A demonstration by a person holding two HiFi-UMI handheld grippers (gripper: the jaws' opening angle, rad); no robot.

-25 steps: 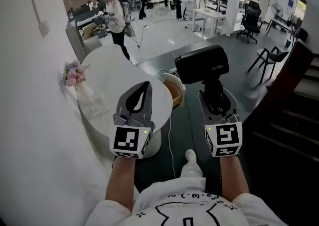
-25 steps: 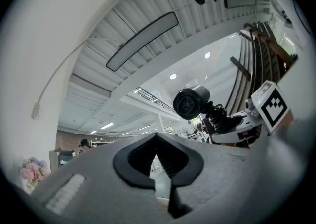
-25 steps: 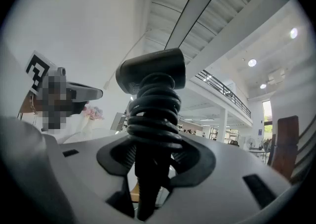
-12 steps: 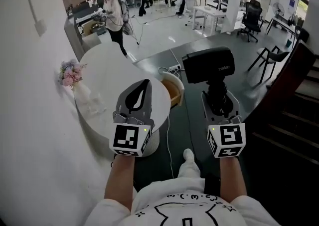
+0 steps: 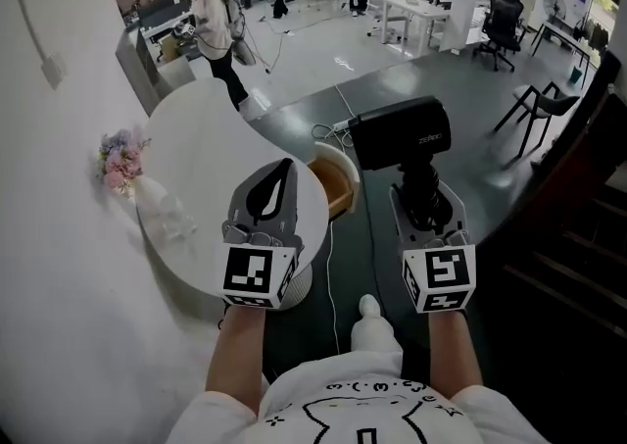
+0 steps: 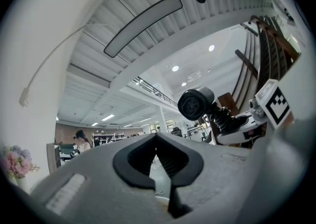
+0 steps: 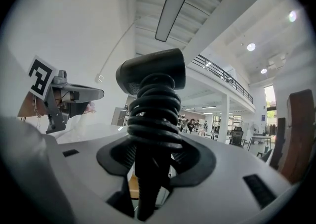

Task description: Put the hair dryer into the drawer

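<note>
Because the right hand-held gripper (image 7: 154,155) has its jaws set fairly wide and pressed on the black stem below the hair dryer (image 5: 400,133), the dryer rides in the air with its barrel on top and crosswise, above the grip. The part between the pads looks ribbed and coil-like; whether that is wound cord or a moulded handle I cannot tell. If it is cord, it will probably give a little under pressure and feel rubbery, which helps against slipping but lets the body rock. The shell looks like stiff, smooth plastic, and the barrel seems too broad and slick for these jaws, so the handle is the sensible place to hold it, as close under the barrel as the pads allow. With most of the mass likely in the barrel, the load is probably top-heavy and inclined to tip when it is lowered. The left hand-held gripper (image 6: 157,141) carries nothing, its jaw tips meeting with only open floor showing through the gap behind them. Beyond both, the drawer (image 5: 331,189) stands pulled open at the edge of the round white worktop (image 5: 211,153), its wooden inside bare as far as shows, just left of the dryer and lower in the head view, the two apart.
</note>
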